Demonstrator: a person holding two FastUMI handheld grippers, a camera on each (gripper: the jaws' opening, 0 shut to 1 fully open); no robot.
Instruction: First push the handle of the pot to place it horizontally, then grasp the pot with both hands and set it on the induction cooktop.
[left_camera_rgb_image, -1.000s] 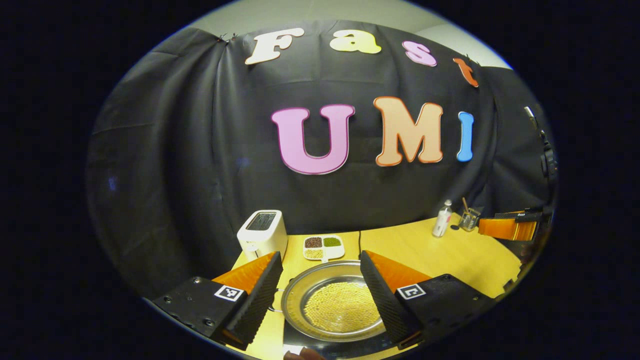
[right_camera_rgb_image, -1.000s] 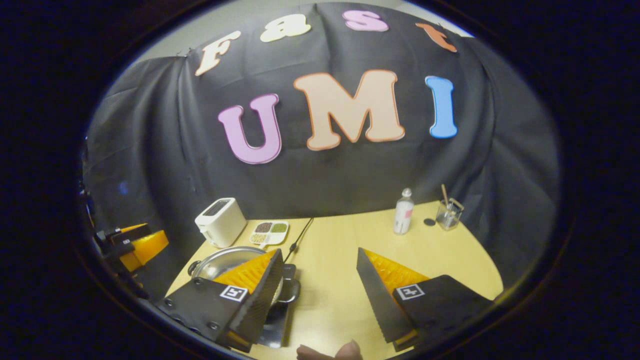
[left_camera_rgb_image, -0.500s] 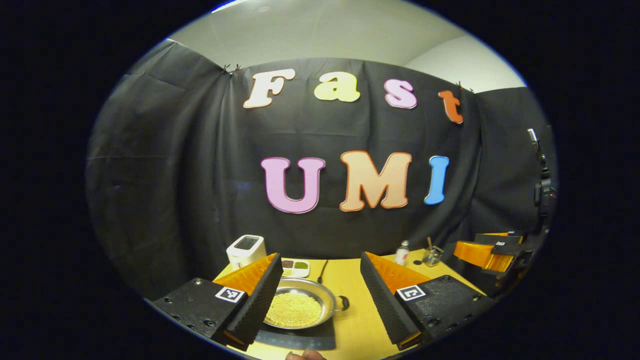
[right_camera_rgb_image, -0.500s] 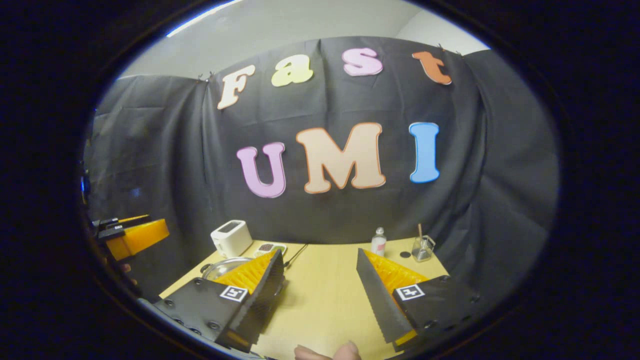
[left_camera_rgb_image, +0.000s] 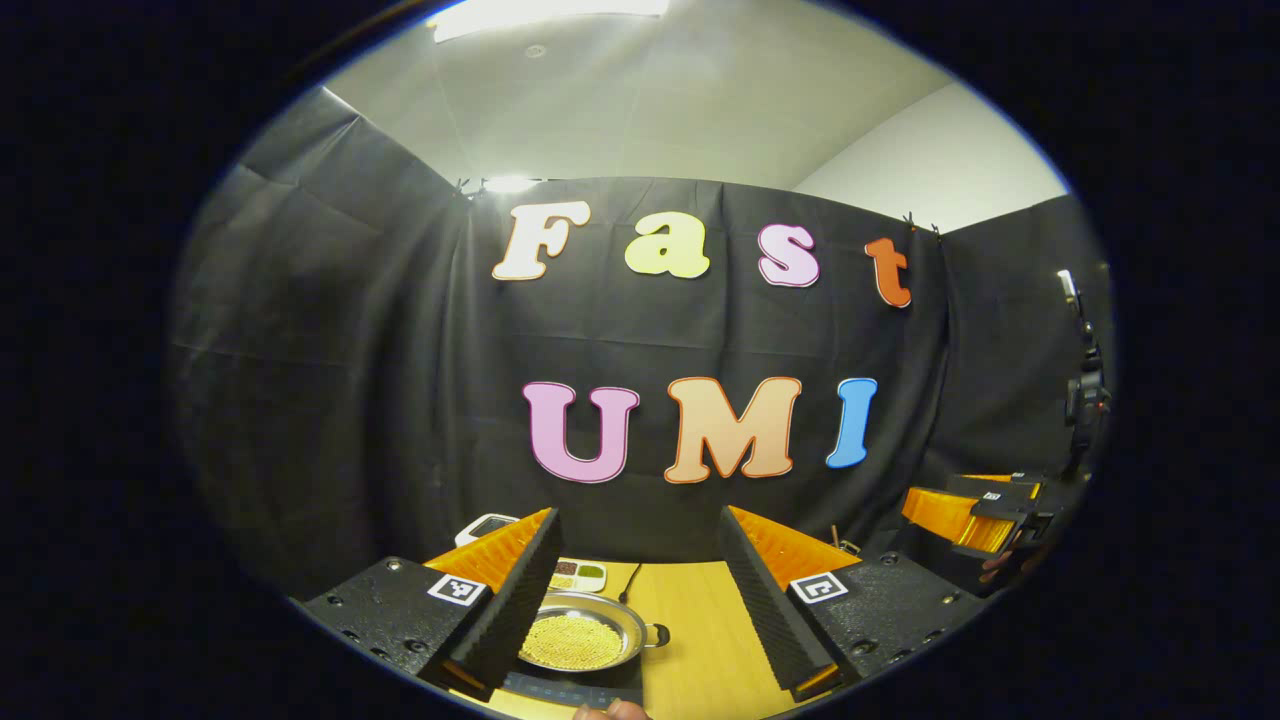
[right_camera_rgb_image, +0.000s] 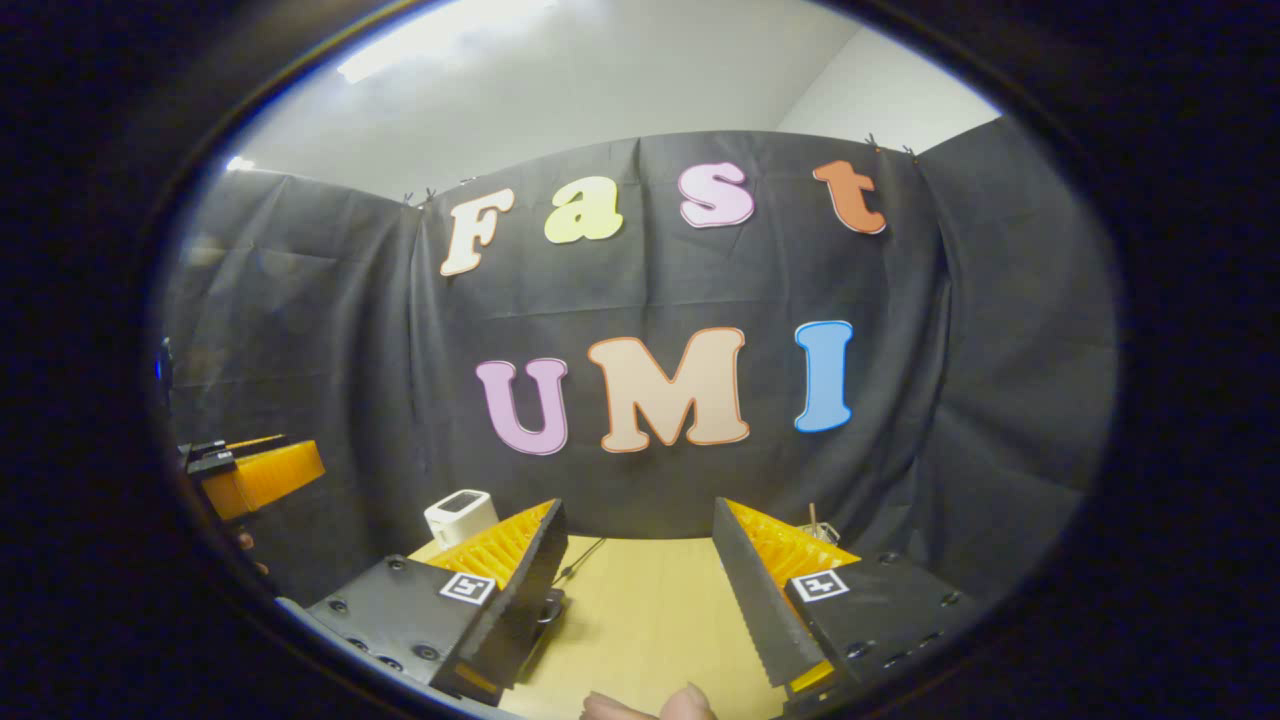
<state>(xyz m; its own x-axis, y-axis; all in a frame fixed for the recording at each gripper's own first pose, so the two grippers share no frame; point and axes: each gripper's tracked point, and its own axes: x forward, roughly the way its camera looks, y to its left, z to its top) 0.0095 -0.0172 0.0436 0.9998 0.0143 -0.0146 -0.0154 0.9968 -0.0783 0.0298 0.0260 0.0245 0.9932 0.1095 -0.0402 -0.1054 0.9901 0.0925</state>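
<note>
Shiny silver pot (left_camera_rgb_image: 580, 640) full of small yellow grains (like tiny beads). Dark cooktop (left_camera_rgb_image: 575, 688) under it. Light yellow-brown wooden table (right_camera_rgb_image: 640, 610). White toaster (right_camera_rgb_image: 460, 515). White tray (left_camera_rgb_image: 578, 575) with brown and green heaps. Orange ribbed fingers (left_camera_rgb_image: 505, 545) on black bodies, each with a black-and-white square marker, on the left gripper (left_camera_rgb_image: 635, 590) and the right gripper (right_camera_rgb_image: 635, 590).
</note>
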